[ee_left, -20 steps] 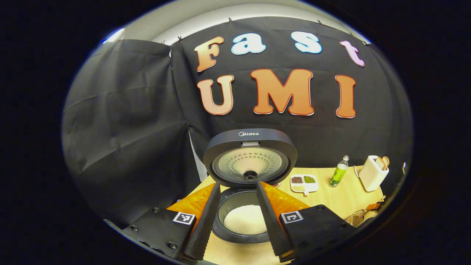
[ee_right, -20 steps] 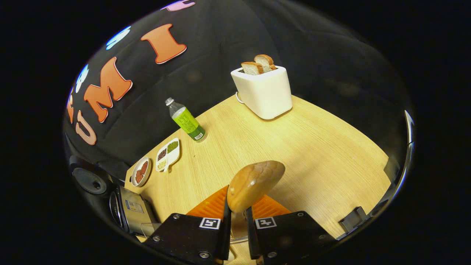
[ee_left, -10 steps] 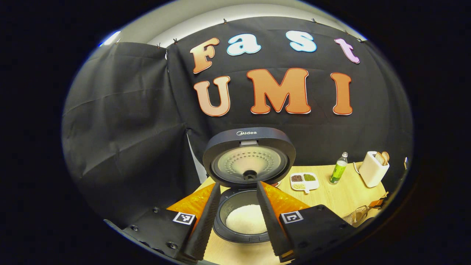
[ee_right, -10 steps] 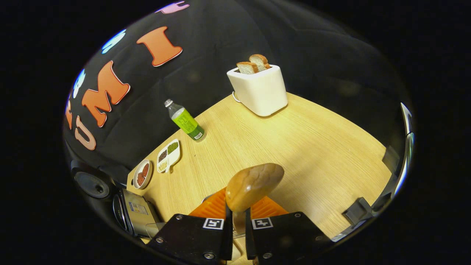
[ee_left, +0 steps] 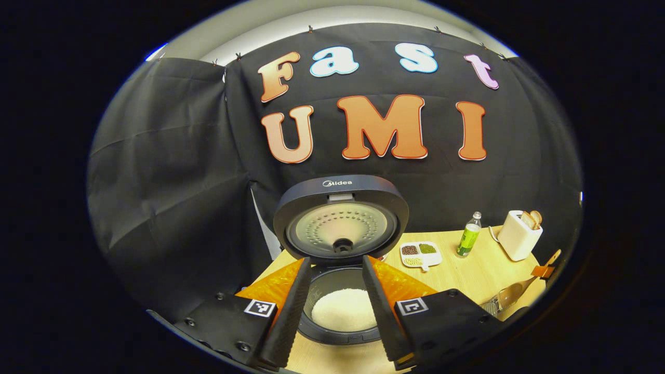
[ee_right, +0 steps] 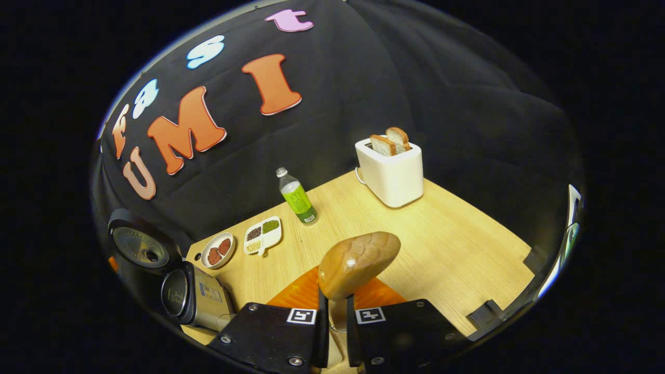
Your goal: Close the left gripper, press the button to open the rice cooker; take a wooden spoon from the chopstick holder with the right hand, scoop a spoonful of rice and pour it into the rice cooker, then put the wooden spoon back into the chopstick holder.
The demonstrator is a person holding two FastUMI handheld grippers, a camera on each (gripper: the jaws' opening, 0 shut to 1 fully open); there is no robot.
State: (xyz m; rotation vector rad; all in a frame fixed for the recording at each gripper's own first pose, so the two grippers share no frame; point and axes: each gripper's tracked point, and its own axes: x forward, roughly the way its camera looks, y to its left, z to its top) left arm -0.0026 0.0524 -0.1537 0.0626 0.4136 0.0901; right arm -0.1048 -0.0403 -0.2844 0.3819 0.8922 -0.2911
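Note:
The rice cooker (ee_left: 340,332) stands on the table with its lid (ee_left: 340,223) raised, and white rice (ee_left: 343,309) lies in its pot. My left gripper (ee_left: 336,311) hovers open just in front of it, one finger on each side of the pot. My right gripper (ee_right: 332,322) is shut on the neck of the wooden spoon (ee_right: 358,262), whose bowl sticks up ahead of the fingers with its back towards the camera. The cooker (ee_right: 192,296) sits low at the left of the right gripper view. The right gripper (ee_left: 540,271) appears at the far right table edge.
A white toaster (ee_right: 392,169) with bread slices stands at the back of the wooden table (ee_right: 441,249). Along the cloth wall sit a green bottle (ee_right: 297,197), a divided dish of beans (ee_right: 263,235) and a small bowl (ee_right: 218,250).
My right gripper has tilted up and turned left with the spoon, bringing the cooker further into its view. The left gripper has drifted slightly and stays open.

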